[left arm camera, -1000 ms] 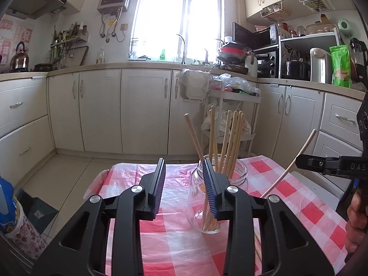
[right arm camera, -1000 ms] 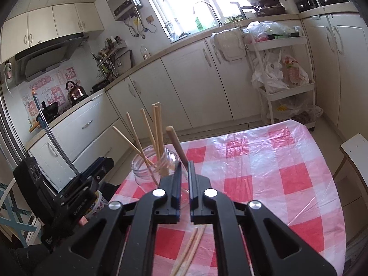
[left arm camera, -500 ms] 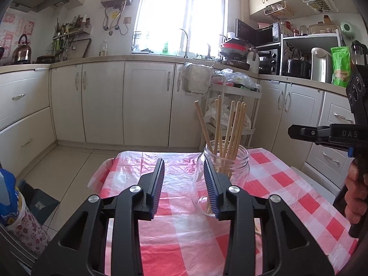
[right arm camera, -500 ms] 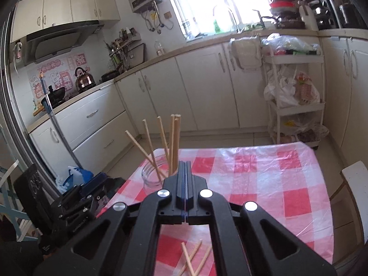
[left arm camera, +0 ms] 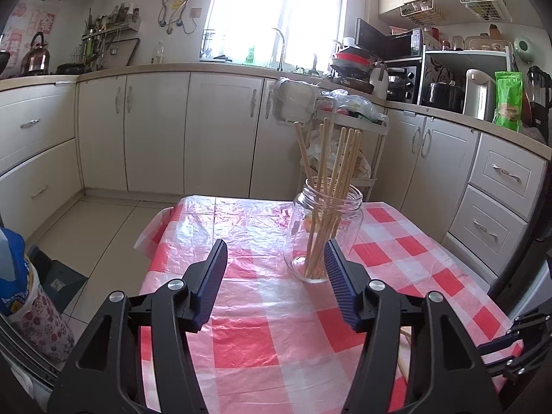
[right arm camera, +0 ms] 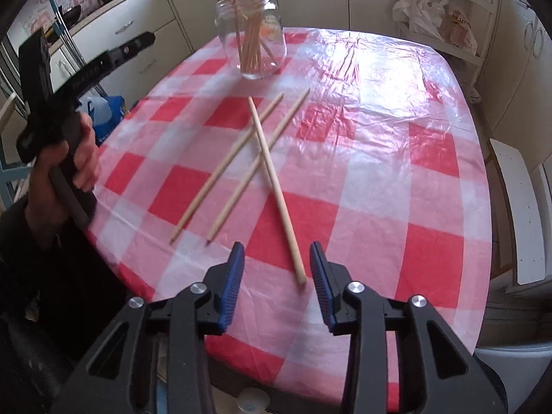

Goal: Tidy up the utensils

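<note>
A clear glass jar (left arm camera: 322,238) stands on the red-and-white checked table and holds several wooden chopsticks upright; it also shows far in the right wrist view (right arm camera: 253,39). Three loose chopsticks (right arm camera: 272,179) lie crossed on the cloth in front of my right gripper (right arm camera: 276,276), which is open and empty just above the thick end of the nearest one. My left gripper (left arm camera: 274,276) is open and empty, held back from the jar; its body shows at the left of the right wrist view (right arm camera: 86,69).
The table (right arm camera: 431,207) is covered with a plastic sheet. A white bench (right arm camera: 517,207) stands to its right. Kitchen cabinets (left arm camera: 220,131) and a wire trolley (left arm camera: 348,145) stand behind. A blue bottle (left arm camera: 13,276) stands on the floor at the left.
My right gripper let a chopstick go into the jar, pulled back, tilted down to the loose chopsticks and opened. My left gripper opened wider and drew back from the jar.
</note>
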A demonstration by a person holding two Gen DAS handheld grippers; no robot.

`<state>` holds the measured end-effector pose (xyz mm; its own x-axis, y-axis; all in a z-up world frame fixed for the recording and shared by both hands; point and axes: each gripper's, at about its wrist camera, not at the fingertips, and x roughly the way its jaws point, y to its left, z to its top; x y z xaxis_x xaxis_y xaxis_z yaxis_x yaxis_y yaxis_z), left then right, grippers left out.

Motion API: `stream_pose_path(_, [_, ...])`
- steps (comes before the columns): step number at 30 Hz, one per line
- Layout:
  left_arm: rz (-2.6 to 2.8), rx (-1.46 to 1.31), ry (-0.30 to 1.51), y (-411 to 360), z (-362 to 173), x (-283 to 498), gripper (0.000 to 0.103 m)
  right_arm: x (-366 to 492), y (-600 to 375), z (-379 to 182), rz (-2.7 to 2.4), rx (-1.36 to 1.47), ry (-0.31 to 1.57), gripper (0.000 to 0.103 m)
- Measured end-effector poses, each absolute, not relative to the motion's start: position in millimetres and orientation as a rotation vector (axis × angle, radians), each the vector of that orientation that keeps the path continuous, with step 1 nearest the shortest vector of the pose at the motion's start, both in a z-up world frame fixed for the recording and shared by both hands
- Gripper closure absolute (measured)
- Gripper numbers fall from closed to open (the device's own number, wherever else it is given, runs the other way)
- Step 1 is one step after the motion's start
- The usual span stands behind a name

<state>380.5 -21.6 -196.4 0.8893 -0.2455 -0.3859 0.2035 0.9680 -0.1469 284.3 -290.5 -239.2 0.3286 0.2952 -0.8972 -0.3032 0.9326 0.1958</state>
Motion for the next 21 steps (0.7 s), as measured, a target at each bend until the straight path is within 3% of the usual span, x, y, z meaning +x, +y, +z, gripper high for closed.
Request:
stream_pose_path(1, [-0.240,-0.095,0.415,-24.5,-194.7,377.7,0.048,283.8,-290.1,-242.6,0.382,-0.019,1.174,0.089])
stream_pose_path(3, [-0.259,-0.068,0.413,-29.9,-190.1,370.2,0.047,284.8,-289.1,-242.1,0.386,-0.024,1.156,0.097])
stream_pose_path(12, [-0.275,-0.014,0.445,-37.7,-186.2,335.8,0.045,285.8,-272.5,-201.9,0.488,-0.195,1.023,0.097])
stream_pose_path(21, [-0.233,-0.015,0.499,-26.6,-187.0,324.4,0.040,293.4,-271.8,-155.1,0.533,-0.191,0.909,0.097])
